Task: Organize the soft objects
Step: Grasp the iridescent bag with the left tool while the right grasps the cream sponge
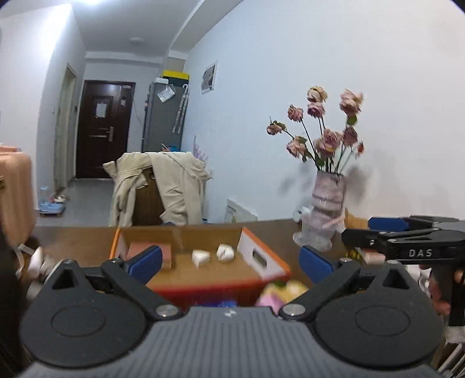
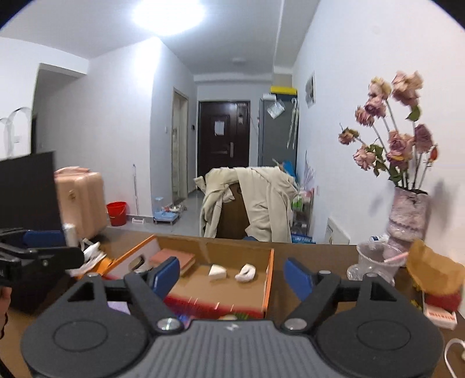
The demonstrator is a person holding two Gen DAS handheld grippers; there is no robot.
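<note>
2 white soft lumps (image 1: 212, 255) apart on cardboard box (image 1: 203, 270) floor.

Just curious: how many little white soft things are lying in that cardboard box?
2: a wedge-shaped white piece mid-box, a rounder white piece just right of it. The box's near end is hidden.

Bright ceiling light (image 2: 168, 14) glares overhead; fisheye edges bend, and nearby objects smear with motion blur.

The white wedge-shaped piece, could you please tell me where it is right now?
In both wrist views the white wedge lies on the floor of the open cardboard box, between the pink block and the crumpled white piece.
</note>
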